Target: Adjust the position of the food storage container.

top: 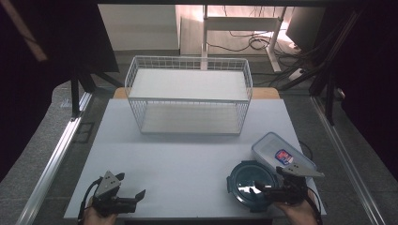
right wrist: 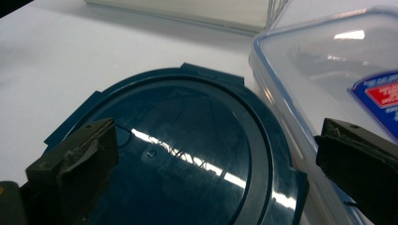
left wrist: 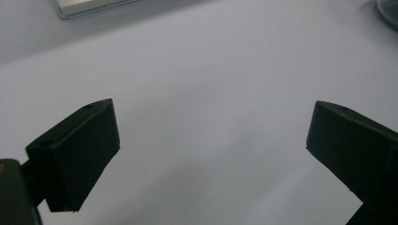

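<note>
A round dark teal container with a clip lid (top: 248,182) sits at the front right of the white table (top: 187,154). Touching its far right side is a clear rectangular box (top: 280,153) with a blue-edged lid and a red and blue label. My right gripper (top: 266,182) hovers open just above the teal lid (right wrist: 187,154), jaws wide apart and holding nothing; the clear box (right wrist: 328,70) lies by its right jaw. My left gripper (top: 131,185) rests open near the front left edge. In the left gripper view, the left gripper (left wrist: 211,124) has bare table between its jaws.
A white wire basket with two shelf levels (top: 188,93) stands at the back middle of the table, and its base edge (left wrist: 89,7) shows ahead of the left gripper. Metal rails run along both sides. A desk frame and cables (top: 263,42) lie beyond.
</note>
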